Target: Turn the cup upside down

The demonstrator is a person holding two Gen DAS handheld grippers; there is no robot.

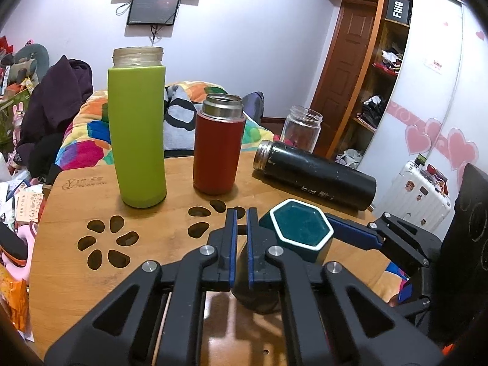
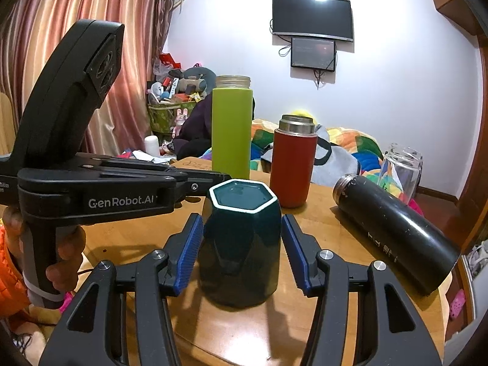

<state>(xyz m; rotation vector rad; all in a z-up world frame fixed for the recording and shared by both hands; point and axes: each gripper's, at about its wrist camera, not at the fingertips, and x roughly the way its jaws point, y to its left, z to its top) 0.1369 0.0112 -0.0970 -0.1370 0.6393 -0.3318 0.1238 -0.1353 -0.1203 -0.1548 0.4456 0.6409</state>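
The cup point(image 2: 241, 244) stands on the table point(image 2: 320, 314) near its front edge, squarely between the right gripper's point(image 2: 242, 253) spread fingers, which are not touching it; its long axis is vertical. The left gripper point(image 1: 241, 244), fingers nearly closed on nothing, sits just left of the cup, so the right is better placed.
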